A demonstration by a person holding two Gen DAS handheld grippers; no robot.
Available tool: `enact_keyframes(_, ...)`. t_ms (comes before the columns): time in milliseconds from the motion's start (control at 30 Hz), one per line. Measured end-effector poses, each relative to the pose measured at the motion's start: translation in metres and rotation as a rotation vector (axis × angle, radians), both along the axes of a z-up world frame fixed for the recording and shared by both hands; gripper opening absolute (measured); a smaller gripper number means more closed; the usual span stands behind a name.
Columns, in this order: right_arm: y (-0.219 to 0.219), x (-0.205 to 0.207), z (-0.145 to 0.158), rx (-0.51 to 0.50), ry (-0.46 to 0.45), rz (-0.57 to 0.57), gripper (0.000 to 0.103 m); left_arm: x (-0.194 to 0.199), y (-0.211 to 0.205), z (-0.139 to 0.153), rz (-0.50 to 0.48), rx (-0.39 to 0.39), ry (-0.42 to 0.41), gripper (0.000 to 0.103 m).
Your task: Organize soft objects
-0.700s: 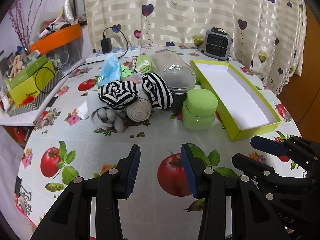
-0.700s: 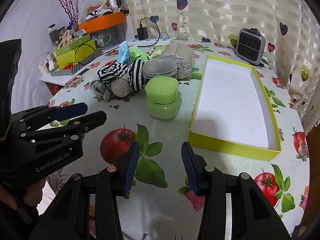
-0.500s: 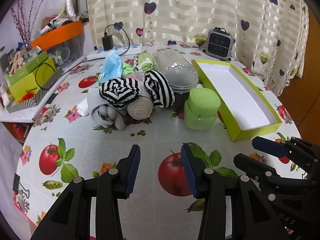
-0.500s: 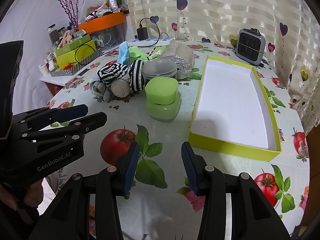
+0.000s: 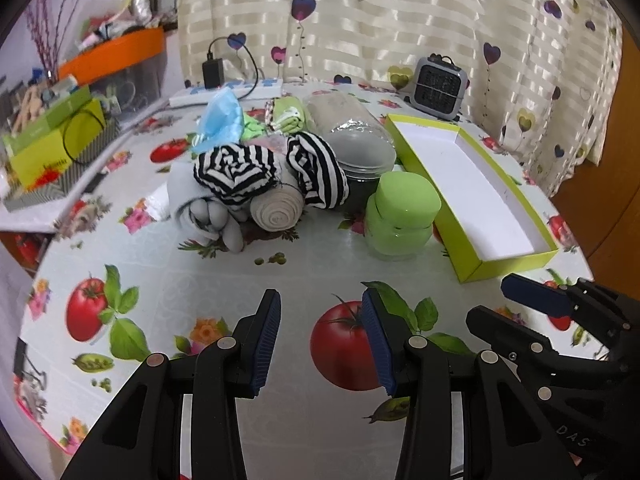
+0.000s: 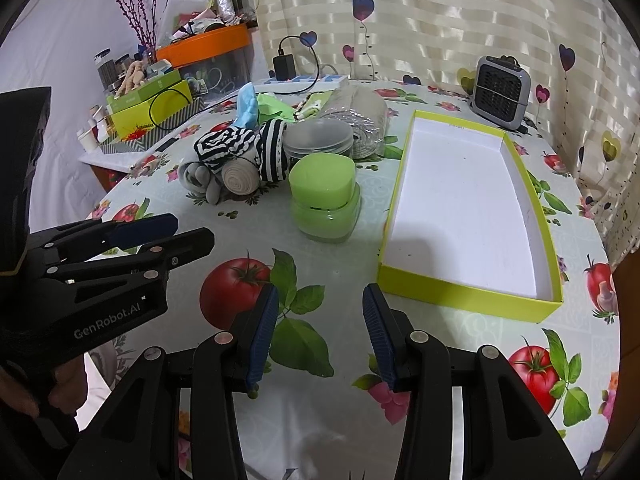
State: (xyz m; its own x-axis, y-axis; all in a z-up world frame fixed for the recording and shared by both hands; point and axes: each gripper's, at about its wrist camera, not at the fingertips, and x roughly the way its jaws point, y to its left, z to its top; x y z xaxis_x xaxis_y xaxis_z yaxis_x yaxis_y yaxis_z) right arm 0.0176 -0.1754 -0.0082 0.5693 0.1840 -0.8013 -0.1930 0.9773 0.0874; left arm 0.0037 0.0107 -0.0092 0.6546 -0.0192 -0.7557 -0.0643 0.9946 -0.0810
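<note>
A pile of rolled socks lies mid-table: two black-and-white striped rolls (image 5: 234, 172) (image 5: 318, 174), a beige roll (image 5: 278, 210) and a grey bundle (image 5: 200, 216); the pile also shows in the right wrist view (image 6: 236, 160). An empty yellow-green box (image 5: 480, 196) (image 6: 468, 204) with a white inside lies to the right. My left gripper (image 5: 320, 336) is open and empty, hovering over the table short of the socks. My right gripper (image 6: 316, 332) is open and empty, near the box's front left corner.
A green jar (image 5: 402, 216) (image 6: 324, 196) stands between socks and box. Clear lidded containers (image 5: 360, 148), blue and green cloths (image 5: 222, 118), a small grey heater (image 5: 438, 86), a power strip (image 5: 228, 90) and cluttered boxes (image 5: 52, 136) at the left sit behind. The table edge is near on the left.
My left gripper has moved forward toward the sock pile, which looks closer now. My right gripper has hardly moved. Both stay open.
</note>
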Motion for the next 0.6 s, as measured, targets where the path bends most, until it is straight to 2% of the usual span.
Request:
enact_keyframes(33, 0.0004, 0.0001, 0.0009, 0.000, -0.001, 0.000, 0.045, 0.0004, 0.0020, -0.0002, 0.002, -0.017, 0.002, 0.041)
enact_keyframes(233, 0.0013, 0.0004, 0.0017, 0.001, -0.002, 0.002, 0.045, -0.0021, -0.0029, 0.0034, -0.017, 0.012, -0.011, 0.041)
enact_keyframes(600, 0.0036, 0.0001, 0.0041, 0.000, -0.010, 0.008, 0.045, -0.0046, -0.0034, 0.0065, -0.036, -0.002, -0.033, 0.041)
